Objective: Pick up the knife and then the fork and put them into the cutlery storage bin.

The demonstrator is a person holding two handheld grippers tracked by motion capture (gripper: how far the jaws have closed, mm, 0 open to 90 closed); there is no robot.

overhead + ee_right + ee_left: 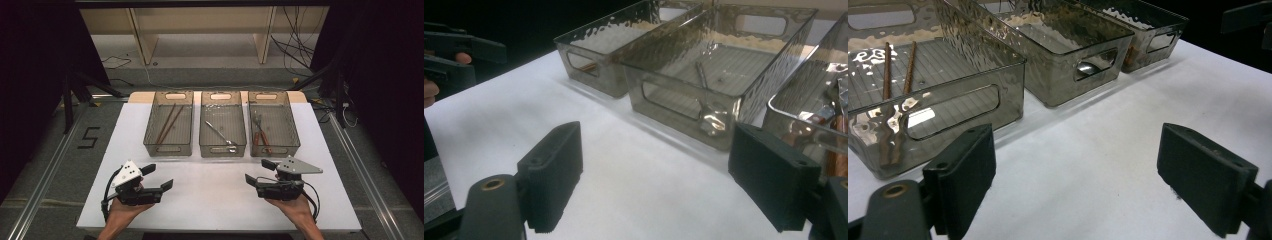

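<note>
High view, starting at the tongs: held left gripper [159, 176] and right gripper [258, 171] low over the white table [210, 195], both spread wide, pinching nothing. Found chopsticks [167, 123], spoon [220, 132] and fork [259, 131] beyond, each lying inside its own clear bin [168, 150]. Could have knocked a near wall on a shallow reach, probably sliding that bin away.

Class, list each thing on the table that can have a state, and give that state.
Left gripper: open, holding nothing.
Right gripper: open, holding nothing.
Left bin: upright, holds two chopsticks.
Middle bin: upright, holds a spoon.
Right bin: upright, holds forks.
</note>
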